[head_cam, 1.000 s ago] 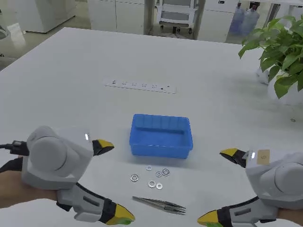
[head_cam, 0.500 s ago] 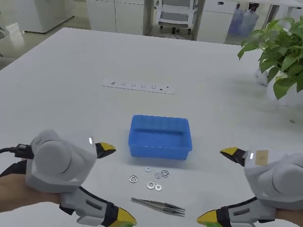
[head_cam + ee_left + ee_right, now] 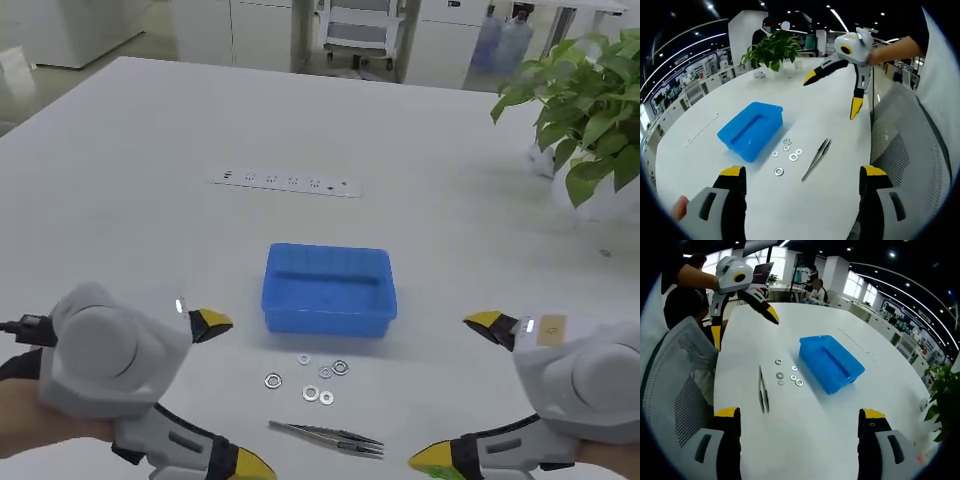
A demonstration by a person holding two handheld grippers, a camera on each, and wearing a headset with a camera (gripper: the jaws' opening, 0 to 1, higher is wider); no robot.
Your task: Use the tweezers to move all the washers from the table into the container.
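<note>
A blue container (image 3: 328,290) sits mid-table, and nothing shows inside it. Several steel washers (image 3: 310,380) lie loose just in front of it. The metal tweezers (image 3: 328,438) lie flat on the table nearer to me, free of both grippers. My left gripper (image 3: 232,393) hovers open to the left of the washers. To their right, my right gripper (image 3: 457,391) is open too. In the left gripper view the container (image 3: 751,129), washers (image 3: 787,150) and tweezers (image 3: 816,159) lie ahead of the spread jaws. The right gripper view shows the container (image 3: 831,362), washers (image 3: 787,375) and tweezers (image 3: 763,390).
A white power strip (image 3: 285,182) lies beyond the container. A potted plant (image 3: 585,110) stands at the far right. A mesh chair back (image 3: 900,145) is close behind the table's near edge. Bare white tabletop (image 3: 130,200) surrounds the work.
The head view has shifted slightly. Both grippers stay open and about where they were. Nothing on the table has moved.
</note>
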